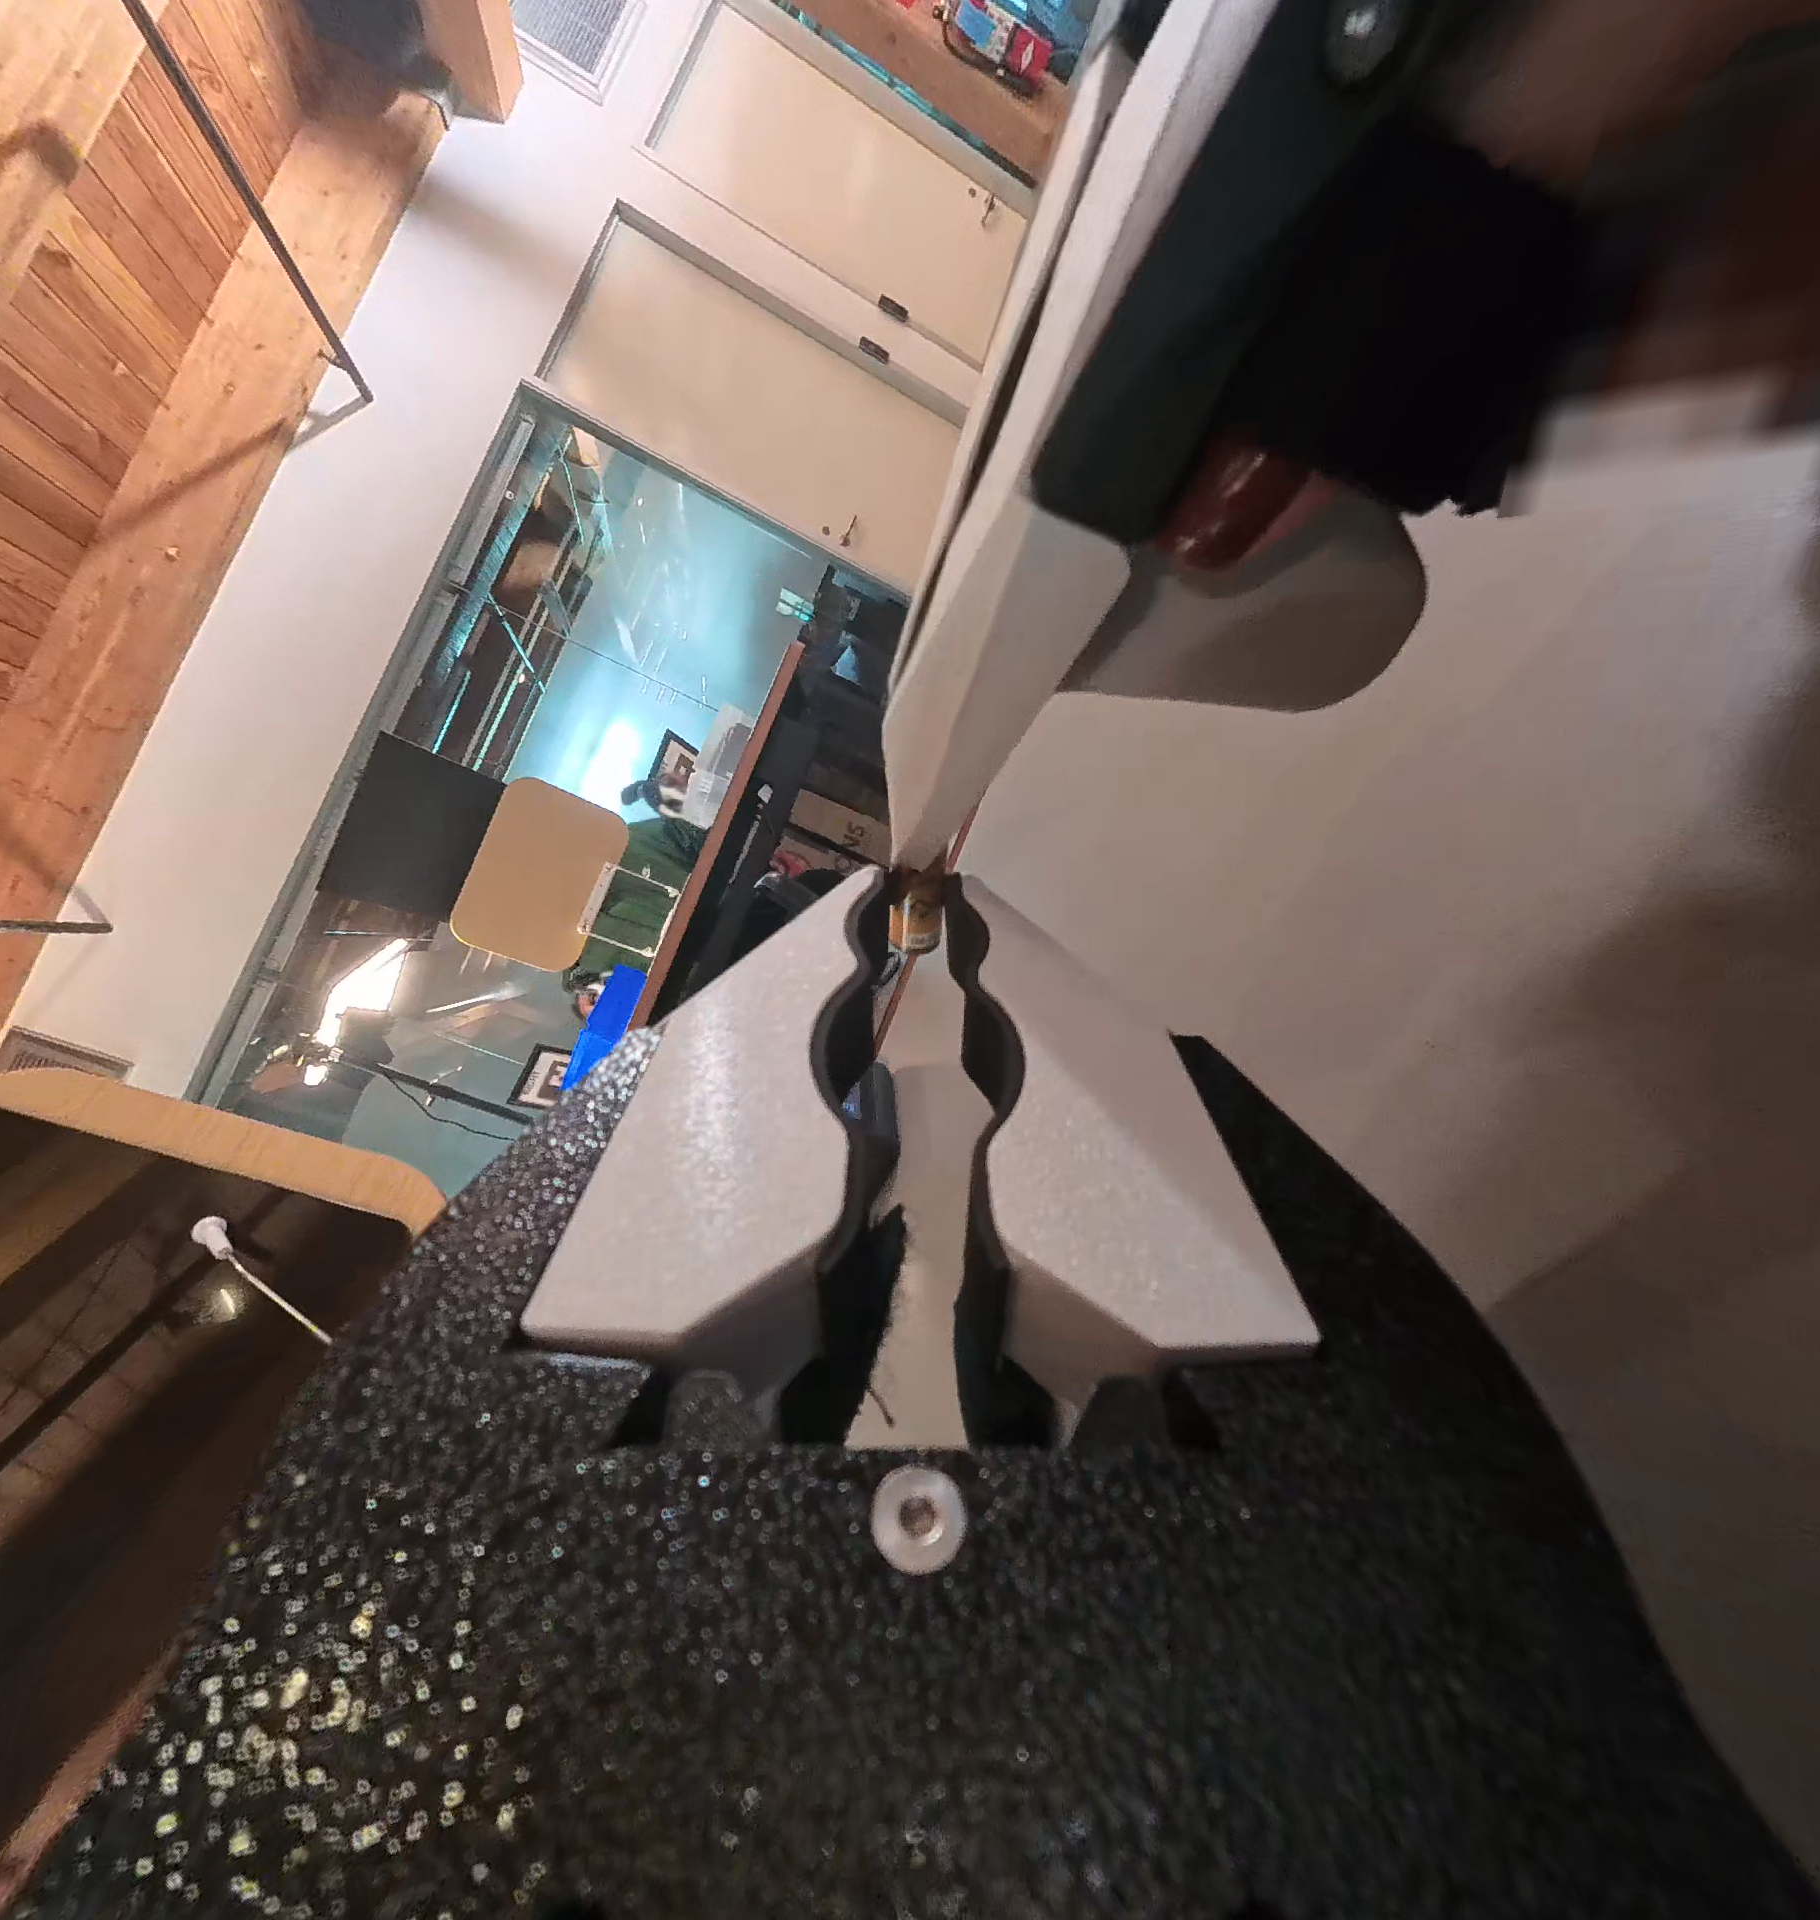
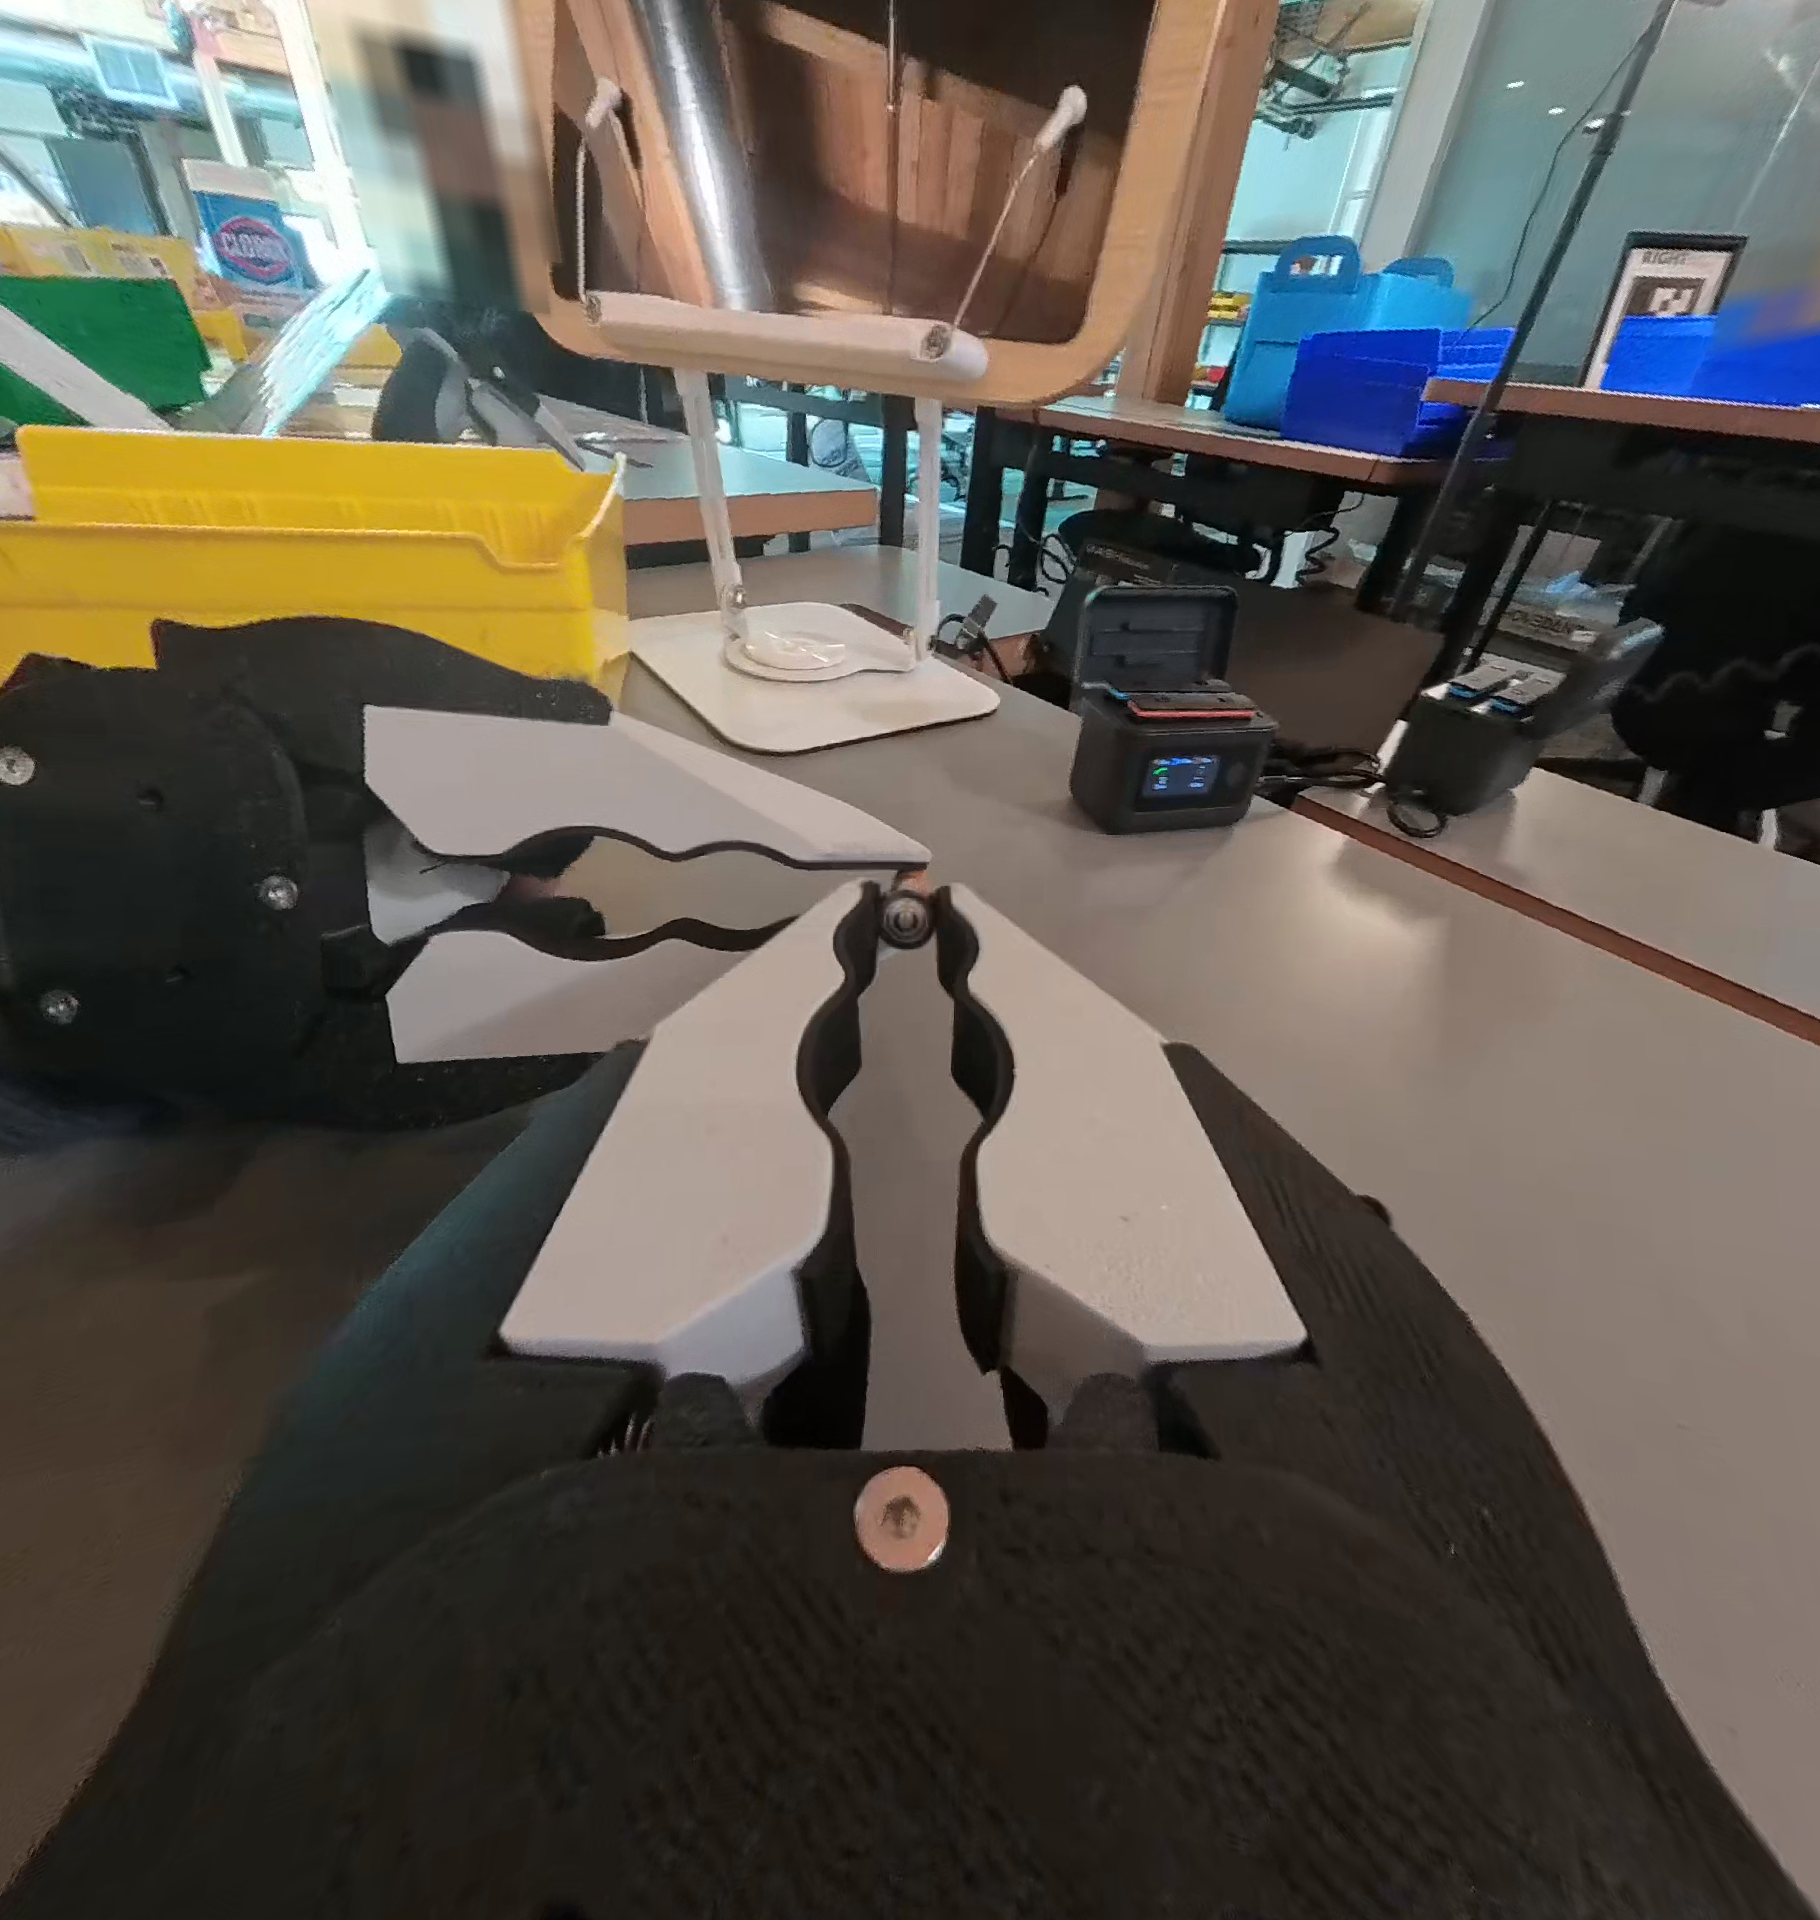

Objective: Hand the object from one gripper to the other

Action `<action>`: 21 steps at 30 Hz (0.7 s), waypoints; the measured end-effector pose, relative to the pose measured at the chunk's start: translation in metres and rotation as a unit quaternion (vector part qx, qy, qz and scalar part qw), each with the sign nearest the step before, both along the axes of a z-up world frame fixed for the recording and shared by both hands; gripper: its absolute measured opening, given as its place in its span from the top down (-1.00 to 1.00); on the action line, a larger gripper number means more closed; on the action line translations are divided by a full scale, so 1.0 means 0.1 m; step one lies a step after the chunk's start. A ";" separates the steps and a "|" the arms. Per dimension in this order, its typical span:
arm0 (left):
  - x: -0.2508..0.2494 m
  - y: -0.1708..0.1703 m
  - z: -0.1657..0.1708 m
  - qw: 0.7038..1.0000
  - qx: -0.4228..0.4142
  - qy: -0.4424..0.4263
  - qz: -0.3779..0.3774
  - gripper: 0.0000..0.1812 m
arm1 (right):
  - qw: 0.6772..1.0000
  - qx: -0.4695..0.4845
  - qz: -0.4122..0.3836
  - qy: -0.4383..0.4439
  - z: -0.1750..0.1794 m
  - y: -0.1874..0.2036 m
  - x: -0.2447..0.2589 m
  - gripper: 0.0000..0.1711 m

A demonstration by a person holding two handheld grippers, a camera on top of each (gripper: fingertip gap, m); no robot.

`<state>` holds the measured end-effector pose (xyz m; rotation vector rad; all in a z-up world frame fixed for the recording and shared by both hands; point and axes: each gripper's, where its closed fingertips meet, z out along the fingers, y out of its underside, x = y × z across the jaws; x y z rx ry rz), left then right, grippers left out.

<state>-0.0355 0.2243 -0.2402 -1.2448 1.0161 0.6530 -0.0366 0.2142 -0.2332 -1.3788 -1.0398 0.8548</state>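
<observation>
object (image 2: 901, 918): small cylinder, held above grey table (image 2: 1405, 1039) | right gripper (image 2: 901, 902): jaws pinching it | left gripper (image 2: 911, 868): from 9 o'clock, jaws look closed on it too | progress: mid-handover, both seem to grip; one release left.

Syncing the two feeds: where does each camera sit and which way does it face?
Left wrist view: on the left gripper, rolled sideways, facing a glass wall; own fingers and a person's fingertip show.
Right wrist view: on the right gripper, facing across the grey table; own fingers show.
Shared: the small cylinder, pinched by both grippers.
</observation>
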 end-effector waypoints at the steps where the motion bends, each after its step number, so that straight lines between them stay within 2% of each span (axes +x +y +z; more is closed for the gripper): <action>1: 0.00 0.00 -0.01 1.000 -0.003 0.001 0.000 0.91 | 1.000 0.007 0.000 -0.007 -0.01 0.00 0.00 0.90; 4: 0.02 -0.01 -0.04 0.999 -0.023 -0.031 -0.015 0.91 | 1.000 0.006 0.010 -0.020 -0.04 0.00 0.01 0.90; 5: 0.03 -0.03 -0.01 0.998 -0.024 -0.055 -0.024 0.84 | 1.000 -0.005 0.015 -0.019 -0.05 0.01 0.02 0.90; 8: 0.14 -0.14 0.08 0.987 -0.036 -0.123 -0.092 0.36 | 0.996 -0.066 0.054 0.006 -0.04 -0.01 0.05 0.90; 10: 0.18 -0.17 0.02 0.984 -0.056 -0.122 -0.115 0.19 | 0.984 -0.141 0.104 0.018 -0.06 -0.08 0.07 0.90; 13: 0.11 -0.09 -0.11 0.993 -0.059 -0.069 -0.080 0.24 | 0.968 -0.206 0.143 0.008 -0.14 -0.14 0.09 0.90; 16: 0.14 -0.12 -0.14 0.994 -0.054 -0.047 -0.088 0.63 | 0.955 -0.240 0.173 0.015 -0.12 -0.21 0.10 0.90; 20: 0.17 -0.18 -0.12 0.994 -0.039 -0.021 -0.100 0.91 | 0.948 -0.254 0.191 0.018 -0.11 -0.26 0.11 0.90; 21: 0.17 -0.18 -0.14 0.994 -0.048 -0.023 -0.098 0.91 | 0.949 -0.251 0.190 0.016 -0.11 -0.26 0.11 0.90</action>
